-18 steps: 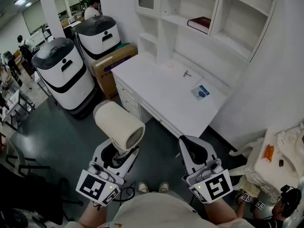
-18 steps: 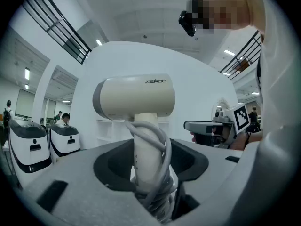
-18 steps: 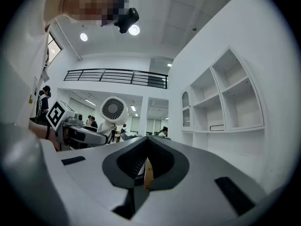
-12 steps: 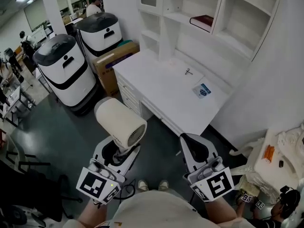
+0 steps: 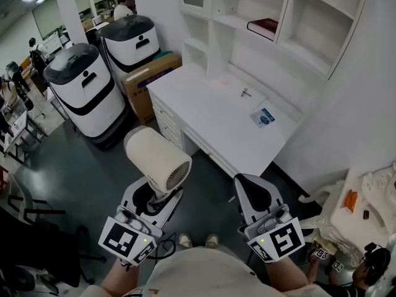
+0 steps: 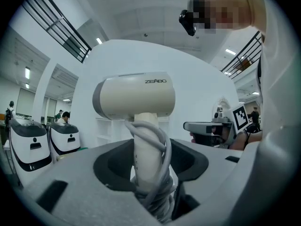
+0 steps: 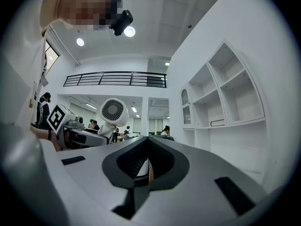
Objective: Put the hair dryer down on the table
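Observation:
A cream hair dryer with a grey cord wound round its handle stands upright in my left gripper, over the dark floor in front of the white desk. In the left gripper view the jaws are shut on the dryer at its handle, and its barrel lies crosswise above the gripper. My right gripper is held beside it to the right, shut and empty. The right gripper view shows the dryer's grille at the left, beyond the shut gripper.
On the desk lie a small blue-and-white packet and a small metal piece. White shelves hold a dark book. Two white-and-black machines and a cardboard box stand left of the desk.
The left gripper and the hair dryer have drifted very slightly towards the desk. The right gripper has stayed where it was.

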`<state>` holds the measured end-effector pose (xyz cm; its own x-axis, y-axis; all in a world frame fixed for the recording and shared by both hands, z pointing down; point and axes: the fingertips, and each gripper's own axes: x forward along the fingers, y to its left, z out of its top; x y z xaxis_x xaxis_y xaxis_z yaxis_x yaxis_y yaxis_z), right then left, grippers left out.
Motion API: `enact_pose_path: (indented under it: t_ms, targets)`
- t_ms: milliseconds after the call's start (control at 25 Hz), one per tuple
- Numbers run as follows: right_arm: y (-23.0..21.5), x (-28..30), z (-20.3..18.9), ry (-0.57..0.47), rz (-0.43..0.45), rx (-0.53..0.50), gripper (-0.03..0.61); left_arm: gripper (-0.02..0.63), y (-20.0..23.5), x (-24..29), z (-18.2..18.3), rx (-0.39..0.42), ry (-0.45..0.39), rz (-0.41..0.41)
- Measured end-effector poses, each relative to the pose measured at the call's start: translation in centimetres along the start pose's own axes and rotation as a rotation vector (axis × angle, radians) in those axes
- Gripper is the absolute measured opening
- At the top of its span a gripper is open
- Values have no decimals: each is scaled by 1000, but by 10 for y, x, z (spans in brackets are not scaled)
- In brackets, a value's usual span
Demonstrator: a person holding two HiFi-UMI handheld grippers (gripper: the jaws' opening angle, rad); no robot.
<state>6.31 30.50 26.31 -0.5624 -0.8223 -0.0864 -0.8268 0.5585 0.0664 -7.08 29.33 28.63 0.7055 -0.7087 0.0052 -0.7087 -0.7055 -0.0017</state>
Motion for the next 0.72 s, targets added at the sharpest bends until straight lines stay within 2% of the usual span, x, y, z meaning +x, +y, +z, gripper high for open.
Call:
enact_pose_path:
  t_ms: [400,720]
  targets:
    - [-22,-8,-11,1,20,21,18,222,-13,18,-13,7,33,35]
    - [-44,-28,-16,-8,35,22,18,222,-33,33,-14,-2,20,59]
